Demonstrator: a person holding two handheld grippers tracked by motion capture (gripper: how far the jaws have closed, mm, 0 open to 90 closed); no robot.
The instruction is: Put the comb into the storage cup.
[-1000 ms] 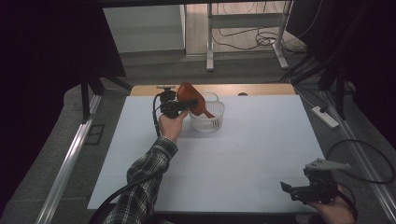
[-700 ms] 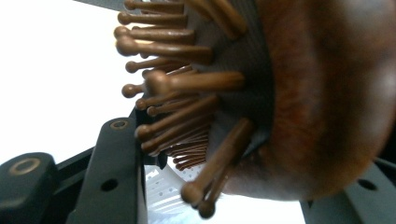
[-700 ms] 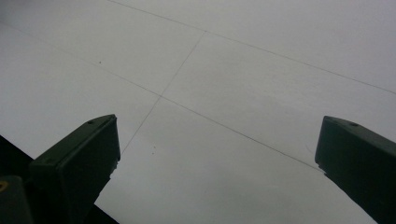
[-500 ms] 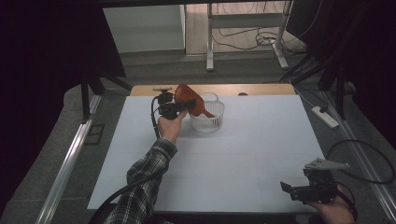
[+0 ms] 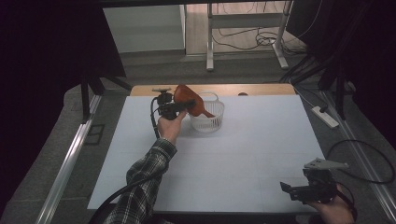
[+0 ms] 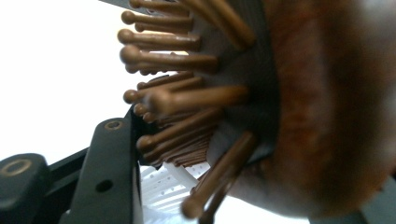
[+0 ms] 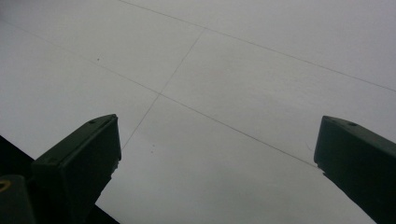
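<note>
A brown hairbrush hangs tilted over a white plastic basket at the far middle of the table, its lower end dipping inside the basket. My left gripper grips the brush; its jaws have just been opening a little, with the brush still between them. In the left gripper view the bristles press against one black finger, and the brush's brown body hides the other jaw. My right gripper rests near the front right edge, open over bare table.
A white board covers the table, with a strip of wood along its far edge. A power strip lies off the right side. Cables trail from both grippers.
</note>
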